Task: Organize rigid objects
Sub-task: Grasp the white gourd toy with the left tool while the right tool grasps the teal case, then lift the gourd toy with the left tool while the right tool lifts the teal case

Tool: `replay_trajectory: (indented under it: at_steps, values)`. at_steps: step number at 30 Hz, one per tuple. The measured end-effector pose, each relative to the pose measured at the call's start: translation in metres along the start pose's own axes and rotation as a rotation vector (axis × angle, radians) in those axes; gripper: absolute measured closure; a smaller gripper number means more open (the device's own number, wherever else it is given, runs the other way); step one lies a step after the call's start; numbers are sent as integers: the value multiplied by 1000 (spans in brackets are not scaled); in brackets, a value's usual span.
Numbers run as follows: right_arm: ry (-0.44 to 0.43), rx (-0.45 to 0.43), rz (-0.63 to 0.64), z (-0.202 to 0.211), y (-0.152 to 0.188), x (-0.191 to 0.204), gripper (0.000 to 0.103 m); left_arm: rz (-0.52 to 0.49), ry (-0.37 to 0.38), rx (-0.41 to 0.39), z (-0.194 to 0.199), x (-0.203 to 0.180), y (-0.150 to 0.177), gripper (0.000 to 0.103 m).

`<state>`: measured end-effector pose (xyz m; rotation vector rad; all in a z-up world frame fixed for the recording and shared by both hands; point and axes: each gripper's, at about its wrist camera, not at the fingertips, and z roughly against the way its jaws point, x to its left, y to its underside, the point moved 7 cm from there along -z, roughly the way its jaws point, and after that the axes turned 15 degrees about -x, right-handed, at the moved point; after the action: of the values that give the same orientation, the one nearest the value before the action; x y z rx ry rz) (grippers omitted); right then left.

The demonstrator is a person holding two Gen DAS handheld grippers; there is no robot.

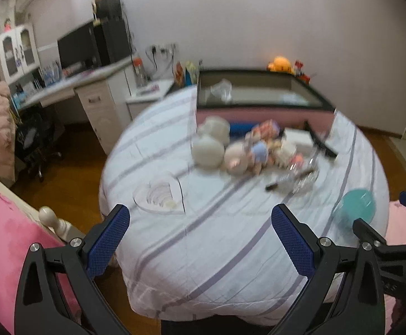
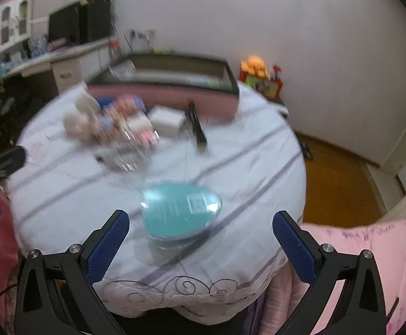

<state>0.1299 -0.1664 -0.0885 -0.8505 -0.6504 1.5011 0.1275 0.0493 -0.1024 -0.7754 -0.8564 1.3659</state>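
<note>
A table under a white striped cloth (image 1: 217, 237) holds a blurred pile of toys and boxes (image 1: 258, 148) at its far side. A teal round case (image 2: 179, 213) lies near the front, also in the left wrist view (image 1: 357, 205). A white heart-shaped tray (image 1: 161, 195) lies at the left. A black long object (image 2: 196, 124) and a white box (image 2: 165, 121) lie at the back. My left gripper (image 1: 200, 223) is open and empty above the cloth. My right gripper (image 2: 200, 226) is open and empty, just before the teal case.
A glass-topped pink box (image 1: 258, 95) stands behind the table. A white desk (image 1: 91, 89) with a monitor is at the left, a black chair (image 1: 35, 139) beside it. Pink bedding (image 2: 370, 251) lies at the right, wooden floor (image 2: 339, 178) beyond.
</note>
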Motion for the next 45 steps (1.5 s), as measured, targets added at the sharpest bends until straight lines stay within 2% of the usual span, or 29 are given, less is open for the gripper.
replay_trajectory:
  at_steps: [2,4,7,9,11,16,18,20,22,24,25,27,28,29,30,33,39,45]
  values:
    - [5,44,-7,-15,11,-1,0,-2,-2,38,-13,2,9,0]
    - [-43,70,-43,-27,19,0,0,5,-15,59,-25,6,13,0]
    - [-85,85,-100,-44,21,-3,7,16,-33,92,-51,13,13,0]
    - [-84,68,-84,-52,14,-4,14,25,-46,105,-66,19,11,0]
    - [-86,63,-72,-62,5,-6,30,34,-56,124,-85,23,5,0]
    - [-86,78,-70,-91,-14,-17,30,44,-55,138,-119,24,-9,0]
    - [-85,84,-81,-103,-21,-23,30,43,-47,108,-127,26,-17,0]
    - [-77,88,-91,-114,-26,-29,30,16,-22,149,-141,22,-16,0]
    - [-77,88,-96,-118,-28,-32,30,-17,-53,183,-155,19,-9,0]
    - [-85,88,-95,-120,-28,-32,30,3,-39,138,-159,18,-11,0]
    - [-86,86,-93,-119,-28,-32,30,15,-29,148,-162,18,-10,0]
    - [-85,80,-90,-118,-27,-32,31,59,15,147,-161,20,-10,12]
    - [-83,79,-91,-117,-27,-32,31,61,13,139,-160,21,-11,19]
    - [-83,80,-93,-115,-25,-32,31,53,8,131,-157,21,-13,45]
    - [-82,80,-95,-114,-25,-31,31,50,15,124,-155,20,-15,57]
    - [-80,83,-104,-115,-26,-33,31,21,3,135,-154,15,-15,57]
    - [-82,95,-120,-111,-25,-37,31,48,15,154,-148,17,-15,57]
    - [-89,105,-152,-106,-24,-40,31,22,-9,154,-142,14,-13,57]
